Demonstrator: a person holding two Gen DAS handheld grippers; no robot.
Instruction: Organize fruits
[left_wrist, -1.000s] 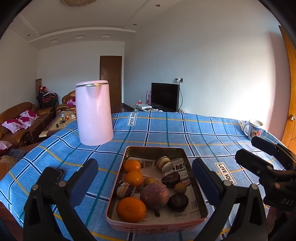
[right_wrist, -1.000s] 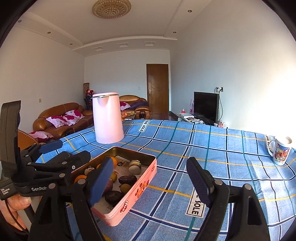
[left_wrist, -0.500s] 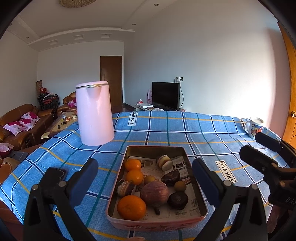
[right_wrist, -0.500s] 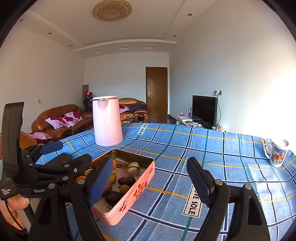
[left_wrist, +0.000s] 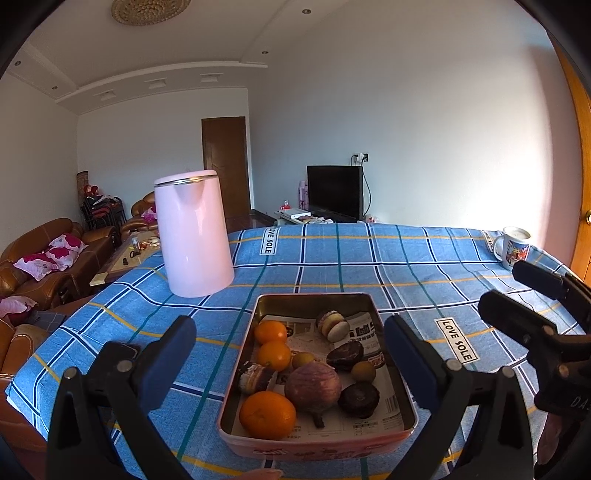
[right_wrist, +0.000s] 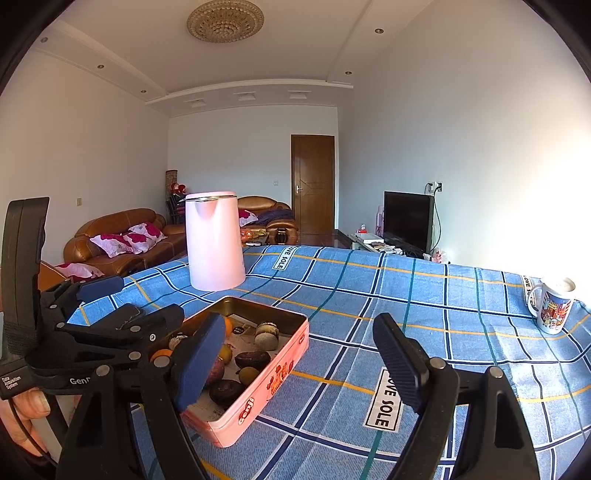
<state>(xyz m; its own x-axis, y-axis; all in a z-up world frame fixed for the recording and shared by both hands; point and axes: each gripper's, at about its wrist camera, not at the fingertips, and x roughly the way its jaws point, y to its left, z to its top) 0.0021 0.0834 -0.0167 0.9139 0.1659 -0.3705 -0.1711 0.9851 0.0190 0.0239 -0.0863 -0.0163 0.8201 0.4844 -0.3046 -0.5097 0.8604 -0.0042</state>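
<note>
A counter covered by a blue plaid tablecloth (left_wrist: 369, 266) printed with "LOVE SOLE" labels fills the lower part of both views, with a living room behind it. Near the front edge sits a pink rectangular tin (left_wrist: 317, 441), open at the top and lined with printed paper. The fruits lie inside it: three oranges down the left side, the largest orange (left_wrist: 267, 415) at the near left corner, and a large purplish round fruit (left_wrist: 312, 386) in the middle. Two small yellow-green fruits and several dark brown round pieces lie around them; what the dark pieces are is unclear. A pale sandwich-like piece (left_wrist: 333, 325) rests toward the far end.

The left claw (left_wrist: 288, 360) hovers above the near end of the tin, its blue-padded jaws spread wide with nothing between them. The right claw (right_wrist: 295, 363) hangs to the right of the tin over bare cloth, likewise wide apart and empty. In the right wrist view part of a hand (right_wrist: 26, 417) shows at the lower left, gripping the left tool.

A tall pink electric kettle (left_wrist: 192, 240) stands upright on the far left of the cloth, beyond the tin. A patterned mug (right_wrist: 552, 308) stands at the far right edge, well apart from everything else.
</note>
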